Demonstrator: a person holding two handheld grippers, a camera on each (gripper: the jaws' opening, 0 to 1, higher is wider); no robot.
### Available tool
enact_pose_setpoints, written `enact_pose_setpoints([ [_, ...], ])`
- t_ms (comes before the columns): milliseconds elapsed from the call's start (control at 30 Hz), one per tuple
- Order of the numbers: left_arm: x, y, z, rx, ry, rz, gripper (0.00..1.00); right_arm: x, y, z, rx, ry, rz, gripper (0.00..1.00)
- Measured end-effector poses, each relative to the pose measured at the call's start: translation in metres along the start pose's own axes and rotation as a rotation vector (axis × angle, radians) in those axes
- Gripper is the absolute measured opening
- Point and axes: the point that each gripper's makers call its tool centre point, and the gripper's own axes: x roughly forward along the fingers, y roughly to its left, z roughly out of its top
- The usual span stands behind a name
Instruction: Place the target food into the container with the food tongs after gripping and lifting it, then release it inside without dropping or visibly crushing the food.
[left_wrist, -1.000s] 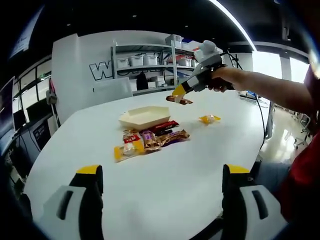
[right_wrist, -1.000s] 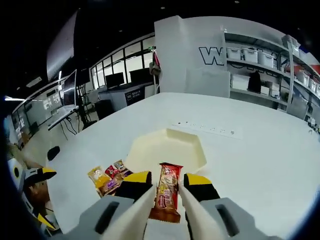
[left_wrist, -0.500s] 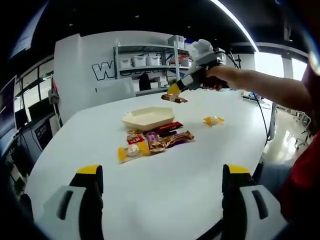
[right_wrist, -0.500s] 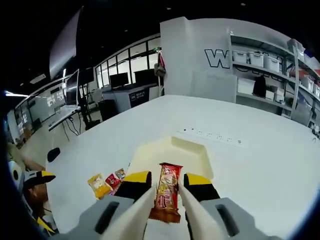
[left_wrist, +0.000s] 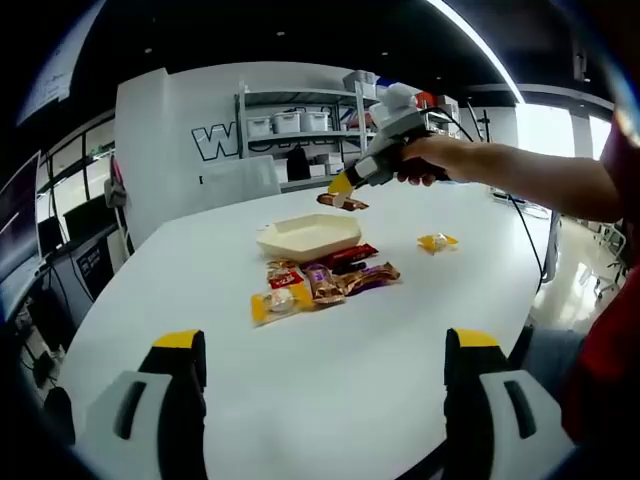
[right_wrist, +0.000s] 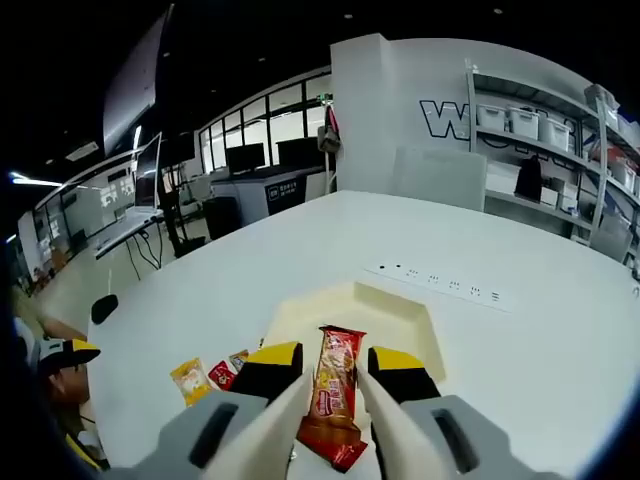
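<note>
Above the cream tray (right_wrist: 352, 312), right gripper (right_wrist: 335, 362) clamps the snack bar (right_wrist: 333, 390) lengthwise; left gripper (left_wrist: 325, 345) gapes idle.

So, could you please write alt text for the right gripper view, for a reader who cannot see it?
The right tongs grip a red and orange wrapped snack bar between their yellow-tipped jaws, held over a cream tray on a white table. A few small wrapped snacks lie on the table to the left, and office desks and shelves stand behind.
</note>
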Motion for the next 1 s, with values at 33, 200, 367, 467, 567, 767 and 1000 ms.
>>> enact_pose_setpoints([
  [33, 0.0, 0.0, 0.0, 0.001, 0.001, 0.0, 0.97, 0.0, 0.0, 0.0, 0.001, 0.0, 0.0, 0.2],
  [200, 0.0, 0.0, 0.0, 0.004, 0.005, 0.002, 0.97, 0.001, 0.0, 0.004, 0.003, -0.018, 0.004, 0.21],
  [367, -0.001, 0.001, 0.001, 0.005, 0.002, 0.007, 0.97, 0.001, 0.0, 0.006, 0.001, -0.025, 0.006, 0.21],
  [467, -0.002, 0.002, 0.001, 0.005, 0.002, 0.009, 0.97, -0.001, 0.001, 0.006, 0.0, -0.022, 0.006, 0.22],
  [567, -0.002, 0.001, 0.002, 0.005, 0.0, 0.008, 0.97, -0.005, -0.001, 0.005, -0.001, -0.021, 0.005, 0.22],
  [767, -0.002, -0.004, 0.003, -0.017, -0.011, 0.0, 0.99, -0.019, -0.004, 0.008, 0.001, -0.032, 0.0, 0.22],
  [1000, -0.002, -0.008, 0.007, -0.027, -0.026, -0.006, 0.99, -0.033, -0.009, 0.006, 0.002, -0.043, -0.01, 0.22],
])
